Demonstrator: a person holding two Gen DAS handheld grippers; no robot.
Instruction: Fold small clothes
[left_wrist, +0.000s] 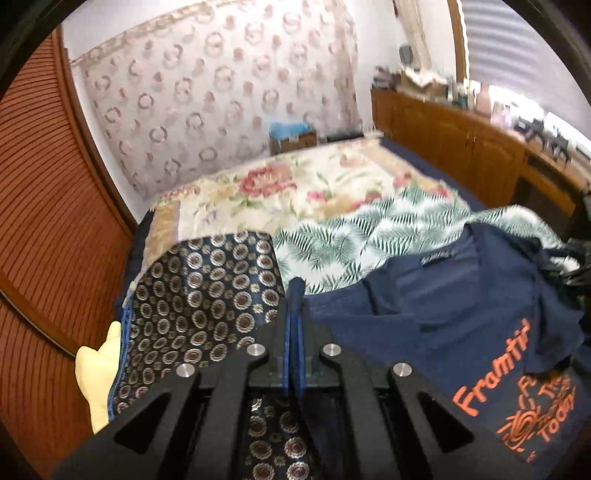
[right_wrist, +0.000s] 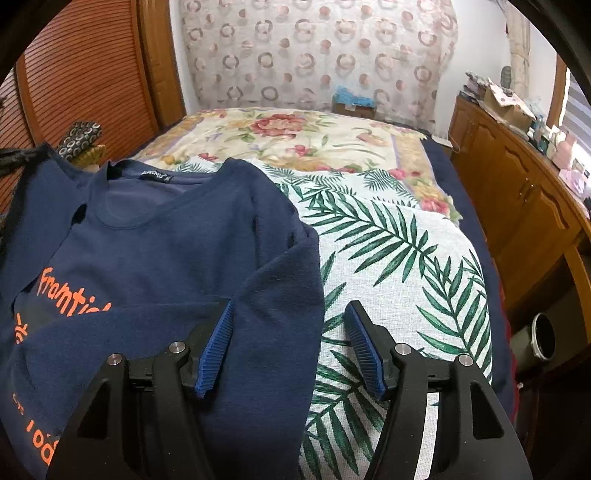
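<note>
Keep your left gripper (left_wrist: 294, 295) pinching the shirt (right_wrist: 155, 236) edge taut (right gripper (right_wrist: 290, 347) jaws gape wide), then fold it across squarely.

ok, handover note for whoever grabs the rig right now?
Left hand-held gripper: shut on a pinch of the navy blue T-shirt with orange lettering, at its left side.
Right hand-held gripper: open, holding nothing, at the shirt's right edge.
Shirt lies front up on the palm-leaf print cloth on the bed; right sleeve already folded in over the chest.
Left: fold the left side in, then fold the body.
</note>
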